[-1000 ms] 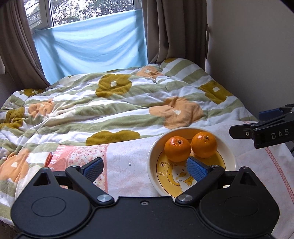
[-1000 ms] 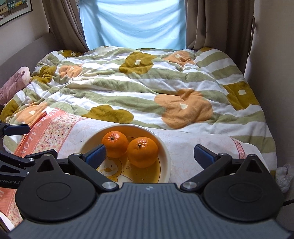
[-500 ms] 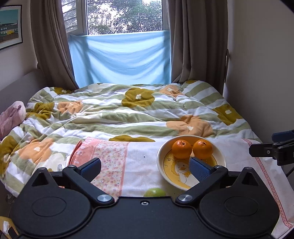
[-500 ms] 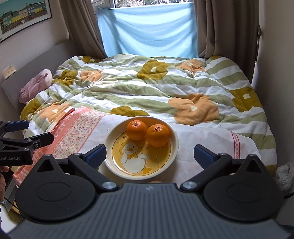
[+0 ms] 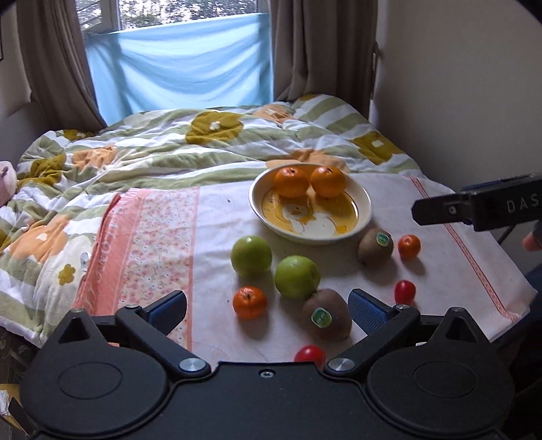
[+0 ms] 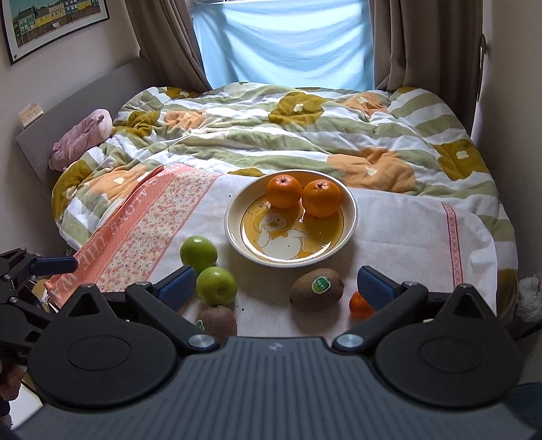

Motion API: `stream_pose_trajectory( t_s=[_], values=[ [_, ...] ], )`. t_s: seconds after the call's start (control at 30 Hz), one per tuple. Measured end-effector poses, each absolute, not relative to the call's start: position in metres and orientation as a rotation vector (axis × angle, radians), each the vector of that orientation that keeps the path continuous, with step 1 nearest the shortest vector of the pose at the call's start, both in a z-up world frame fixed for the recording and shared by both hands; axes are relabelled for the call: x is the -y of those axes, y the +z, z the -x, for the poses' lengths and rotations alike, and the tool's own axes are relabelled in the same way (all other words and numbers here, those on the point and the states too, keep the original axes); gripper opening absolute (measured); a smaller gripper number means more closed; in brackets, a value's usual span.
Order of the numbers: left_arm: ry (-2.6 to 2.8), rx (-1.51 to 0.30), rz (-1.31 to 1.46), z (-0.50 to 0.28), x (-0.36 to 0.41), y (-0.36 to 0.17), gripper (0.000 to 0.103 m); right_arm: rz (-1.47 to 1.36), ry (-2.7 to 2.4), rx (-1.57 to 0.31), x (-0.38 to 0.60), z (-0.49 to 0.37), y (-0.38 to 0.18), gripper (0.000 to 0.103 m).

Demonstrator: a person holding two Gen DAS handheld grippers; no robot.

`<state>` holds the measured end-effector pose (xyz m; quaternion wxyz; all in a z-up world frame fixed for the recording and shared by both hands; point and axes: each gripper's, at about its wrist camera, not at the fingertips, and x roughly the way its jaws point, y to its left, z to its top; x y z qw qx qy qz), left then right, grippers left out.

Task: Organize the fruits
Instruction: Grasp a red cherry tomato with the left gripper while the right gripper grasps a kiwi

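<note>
Both claws: left claw (image 5: 267,306), right claw (image 6: 276,282) spread, hovering.

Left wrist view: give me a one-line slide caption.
Open left gripper above loose apples, kiwis, mandarins and tomatoes on a cloth, with two oranges already in the duck plate.

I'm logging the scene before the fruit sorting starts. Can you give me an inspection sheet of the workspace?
Surface: white cloth with pink floral border spread over a flowered quilt on a bed.
Job's things: cream duck-print bowl holding two oranges; loose on the cloth are two green apples, two stickered kiwis, two small mandarins and two or three small red tomatoes.
Clutter: pink plush toy by the headboard.
Grippers: left gripper and right gripper both open, empty, above the cloth.
Cables: one dark cable behind the right gripper.
Surroundings: brown curtains, blue sheet over the window, framed picture.
</note>
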<state>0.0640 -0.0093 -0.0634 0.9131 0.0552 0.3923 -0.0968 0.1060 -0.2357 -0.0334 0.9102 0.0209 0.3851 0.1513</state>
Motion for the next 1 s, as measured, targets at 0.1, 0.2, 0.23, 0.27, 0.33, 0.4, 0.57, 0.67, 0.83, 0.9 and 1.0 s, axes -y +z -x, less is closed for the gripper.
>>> stream_pose_trajectory(
  t_s=[0.1,0.2,0.23,0.27,0.33,0.4,0.57,0.67,0.83,0.9,1.0],
  values=[
    [-0.279,-0.833,-0.159,-0.060,0.012,-0.077,0.098,-0.064,0.295,-0.810,0.229,-0.098,-0.044,0.103],
    [-0.353,-0.848,-0.207,-0.056,0.016,-0.092,0.096,-0.067,0.269,-0.832,0.220,-0.093,-0.055,0.103],
    [-0.377,-0.855,-0.217,-0.055,0.016,-0.098,0.093,-0.068,0.262,-0.838,0.218,-0.091,-0.060,0.103],
    [-0.399,-0.865,-0.224,-0.055,0.017,-0.103,0.088,-0.071,0.257,-0.840,0.215,-0.089,-0.064,0.103],
    [-0.438,-0.887,-0.239,-0.056,0.017,-0.115,0.084,-0.076,0.246,-0.845,0.210,-0.085,-0.071,0.103],
    [-0.471,-0.899,-0.257,-0.058,0.018,-0.126,0.077,-0.071,0.235,-0.849,0.204,-0.082,-0.078,0.103],
    [-0.520,-0.922,-0.297,-0.065,0.020,-0.149,0.067,-0.064,0.222,-0.872,0.193,-0.079,-0.097,0.103],
    [-0.540,-0.928,-0.306,-0.069,0.020,-0.158,0.065,-0.059,0.217,-0.886,0.187,-0.079,-0.106,0.103],
    [-0.566,-0.943,-0.319,-0.076,0.023,-0.171,0.054,-0.070,0.207,-0.907,0.183,-0.083,-0.116,0.103],
    [-0.573,-0.946,-0.322,-0.078,0.025,-0.175,0.051,-0.071,0.204,-0.913,0.183,-0.085,-0.119,0.103],
    [-0.582,-0.931,-0.322,-0.080,0.026,-0.175,0.045,-0.071,0.203,-0.922,0.183,-0.089,-0.123,0.103]
  ],
)
